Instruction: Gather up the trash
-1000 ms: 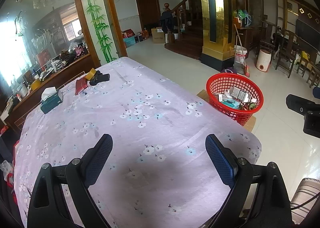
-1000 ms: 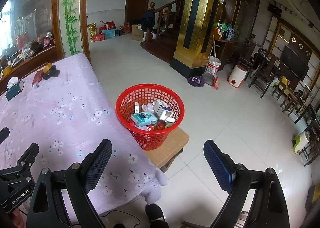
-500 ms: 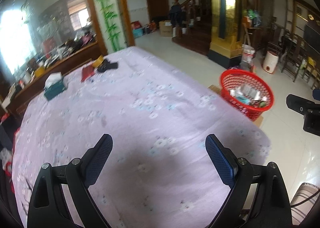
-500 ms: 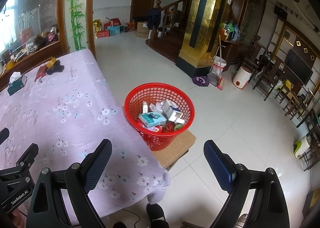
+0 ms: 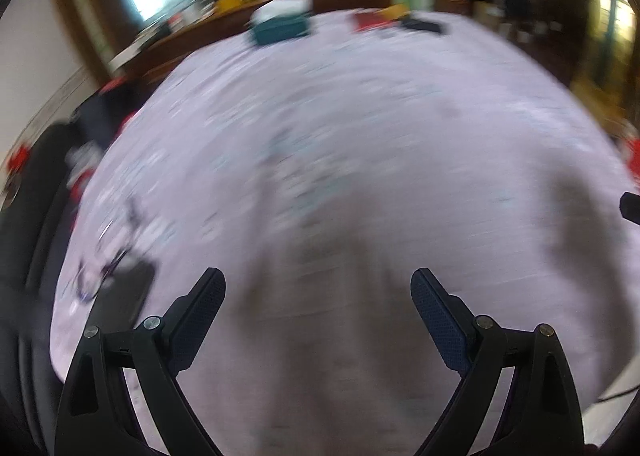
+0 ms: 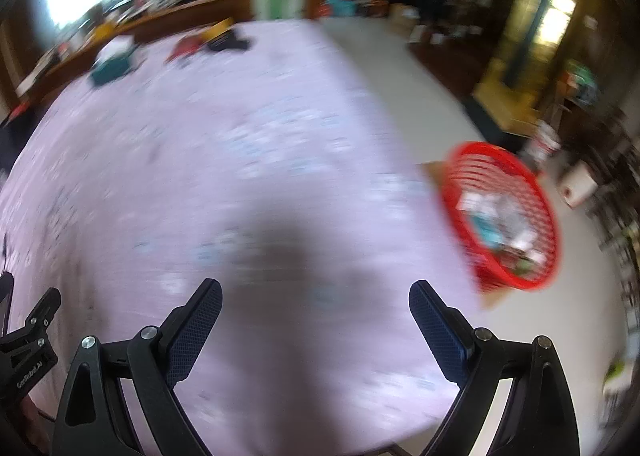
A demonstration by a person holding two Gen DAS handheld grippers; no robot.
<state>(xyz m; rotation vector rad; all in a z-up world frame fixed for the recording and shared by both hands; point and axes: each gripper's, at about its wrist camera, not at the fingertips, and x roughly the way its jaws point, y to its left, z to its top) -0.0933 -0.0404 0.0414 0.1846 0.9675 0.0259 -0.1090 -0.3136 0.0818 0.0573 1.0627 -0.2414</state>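
Both of your tools hang spread and empty over the lilac flower-print cloth on the worktop (image 6: 248, 143). Your left hand-held gripper (image 5: 318, 314) faces a teal tissue box (image 5: 282, 21) far ahead. Your right hand-held gripper (image 6: 315, 320) has the round red plastic mesh basket (image 6: 504, 215), filled with blurred trash, off the worktop's edge ahead to its right.
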